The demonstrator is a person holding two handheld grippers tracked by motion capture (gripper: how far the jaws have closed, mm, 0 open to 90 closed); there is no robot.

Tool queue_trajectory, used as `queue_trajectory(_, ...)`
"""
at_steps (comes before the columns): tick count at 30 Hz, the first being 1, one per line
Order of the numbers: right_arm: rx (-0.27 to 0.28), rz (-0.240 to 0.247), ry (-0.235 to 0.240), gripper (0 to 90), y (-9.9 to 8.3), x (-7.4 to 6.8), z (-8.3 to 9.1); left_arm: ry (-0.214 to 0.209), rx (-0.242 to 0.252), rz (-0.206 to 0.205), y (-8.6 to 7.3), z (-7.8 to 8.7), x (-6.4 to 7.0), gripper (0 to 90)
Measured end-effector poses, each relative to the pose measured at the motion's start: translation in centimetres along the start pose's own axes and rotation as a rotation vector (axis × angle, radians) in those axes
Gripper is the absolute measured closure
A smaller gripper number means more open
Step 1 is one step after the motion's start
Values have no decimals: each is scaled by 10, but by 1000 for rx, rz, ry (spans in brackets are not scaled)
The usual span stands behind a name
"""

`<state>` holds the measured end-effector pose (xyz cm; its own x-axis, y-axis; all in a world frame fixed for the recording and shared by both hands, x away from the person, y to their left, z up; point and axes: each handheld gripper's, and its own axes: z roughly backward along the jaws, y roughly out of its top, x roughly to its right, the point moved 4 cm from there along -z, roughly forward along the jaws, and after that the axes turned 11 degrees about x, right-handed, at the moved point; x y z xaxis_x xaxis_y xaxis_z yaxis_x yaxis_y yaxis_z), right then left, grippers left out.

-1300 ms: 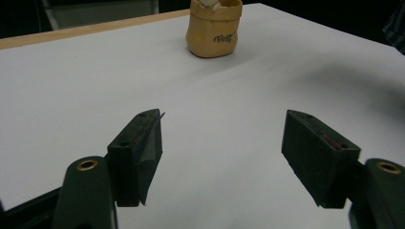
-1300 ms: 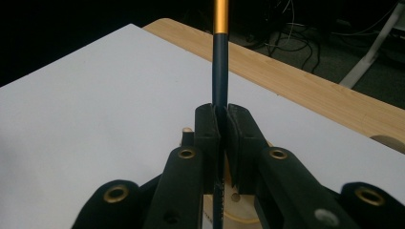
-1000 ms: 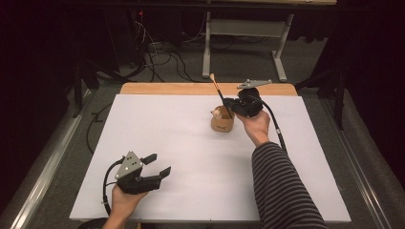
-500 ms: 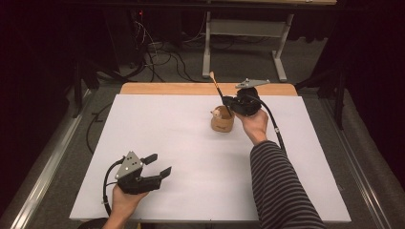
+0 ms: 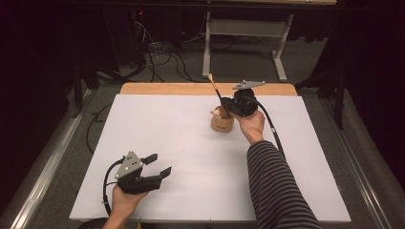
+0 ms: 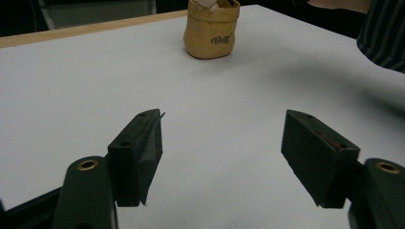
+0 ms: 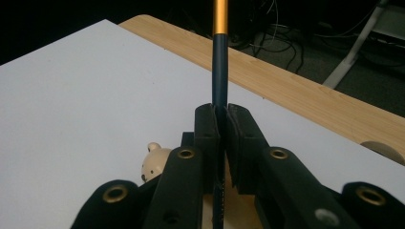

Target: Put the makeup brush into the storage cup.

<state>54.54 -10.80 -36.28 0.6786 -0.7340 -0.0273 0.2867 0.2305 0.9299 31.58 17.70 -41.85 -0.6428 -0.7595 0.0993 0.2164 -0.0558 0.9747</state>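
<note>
My right hand-held gripper [image 5: 228,108] is clamped on a pen [image 7: 219,52], just above the tan pot [image 5: 222,123]; a small bear [image 7: 154,160] sits inside that pot; my left hand-held gripper [image 5: 159,165], jaws wide and empty, hovers over the worktop [image 5: 181,143] well apart from the pot, nearer me.

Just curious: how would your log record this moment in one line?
right hand-held gripper: shut on pen over holder | left hand-held gripper: open, idle
</note>
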Motion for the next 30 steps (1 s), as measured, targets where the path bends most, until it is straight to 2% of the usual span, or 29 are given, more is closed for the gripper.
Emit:
queue_trajectory(9, -26, -2, -4, 854, -8, 1, -7, 0, 1, 1, 0, 0, 0, 310)
queue_trajectory(30, -69, -14, -4, 851, -16, 2, -12, 1, 0, -3, 0, 1, 0, 311)
